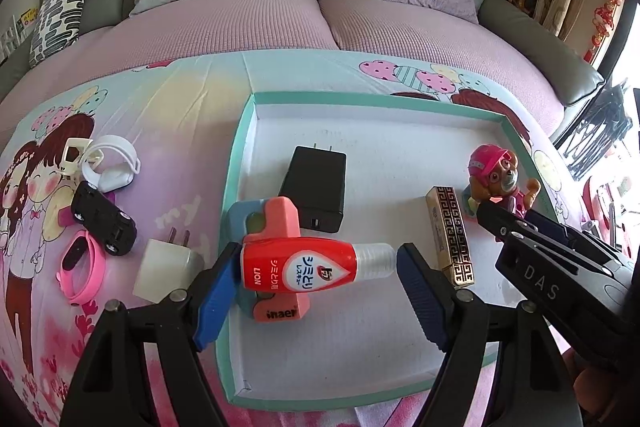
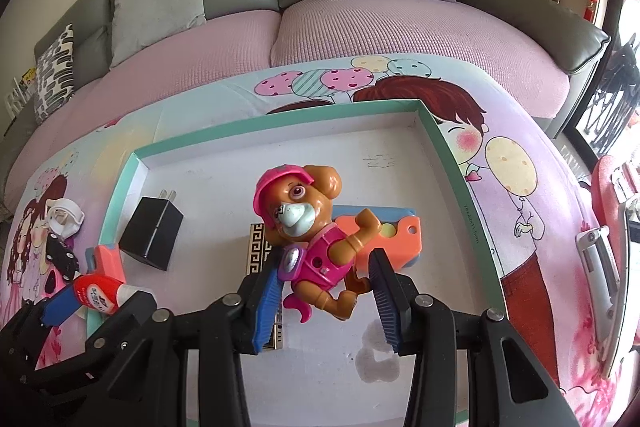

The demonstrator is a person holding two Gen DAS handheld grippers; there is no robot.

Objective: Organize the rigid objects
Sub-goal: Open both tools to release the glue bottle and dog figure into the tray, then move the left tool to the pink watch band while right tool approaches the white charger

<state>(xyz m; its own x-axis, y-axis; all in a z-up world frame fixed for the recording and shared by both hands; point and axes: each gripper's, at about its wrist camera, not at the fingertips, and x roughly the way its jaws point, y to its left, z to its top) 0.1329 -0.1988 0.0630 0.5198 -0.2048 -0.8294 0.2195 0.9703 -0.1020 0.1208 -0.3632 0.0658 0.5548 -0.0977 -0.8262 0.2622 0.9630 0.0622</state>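
The left gripper [image 1: 318, 261] holds a red bottle [image 1: 308, 265] end to end over the tray [image 1: 240, 163]. The right gripper [image 2: 324, 291] has a toy dog [image 2: 310, 243] between its jaws, above the tray floor. Both should lower onto bare patches before letting go.

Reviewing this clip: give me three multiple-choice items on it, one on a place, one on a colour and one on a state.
1. Where does the black charger lie?
A. in the tray
B. on the sofa
C. on the cloth beside the toy car

2. What colour is the wristband on the cloth?
A. green
B. pink
C. black

3. What is the left tool doing?
A. hanging open and empty
B. gripping a white charger
C. closed on the red bottle

Answers: A, it lies inside the teal rim; B, it is plainly pink; C, both fingers press the bottle's ends.
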